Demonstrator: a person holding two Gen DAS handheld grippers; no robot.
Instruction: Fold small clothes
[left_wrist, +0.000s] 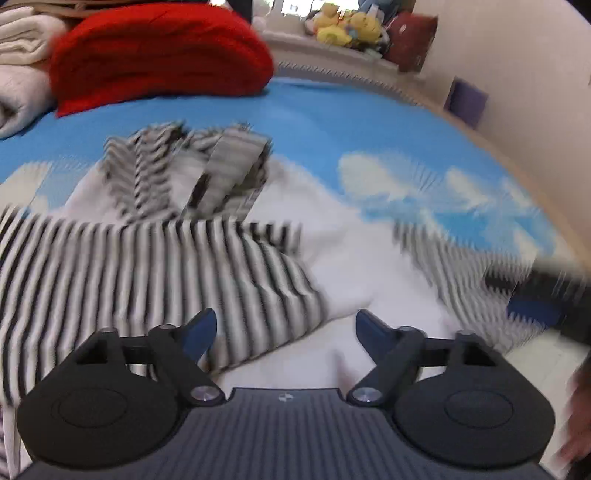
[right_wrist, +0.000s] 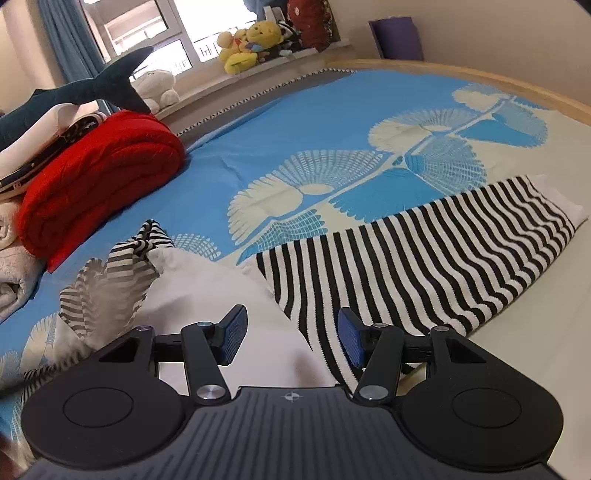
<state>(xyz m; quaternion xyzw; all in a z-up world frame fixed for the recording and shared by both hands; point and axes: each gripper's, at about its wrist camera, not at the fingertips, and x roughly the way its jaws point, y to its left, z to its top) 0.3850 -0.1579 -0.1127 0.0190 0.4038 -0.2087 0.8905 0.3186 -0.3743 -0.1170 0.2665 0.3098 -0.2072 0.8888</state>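
A black-and-white striped top (left_wrist: 147, 266) with a white part (left_wrist: 332, 236) lies spread on the blue patterned bedspread (left_wrist: 314, 114); the left wrist view is blurred. My left gripper (left_wrist: 286, 332) hovers over its near edge, jaws wide apart and empty. In the right wrist view one striped sleeve or panel (right_wrist: 424, 266) lies flat to the right, and a crumpled striped part (right_wrist: 110, 280) lies bunched at the left. My right gripper (right_wrist: 291, 336) stands open above the white cloth (right_wrist: 207, 295) with nothing between its pads. A dark blurred shape with a blue pad (left_wrist: 535, 306) shows at the right edge.
A folded red blanket (right_wrist: 99, 177) and cream towels (right_wrist: 14, 273) are stacked at the far left of the bed, a plush shark (right_wrist: 81, 88) on top. Plush toys (right_wrist: 251, 40) sit on the windowsill. The wooden bed edge (right_wrist: 480, 74) and a wall lie beyond.
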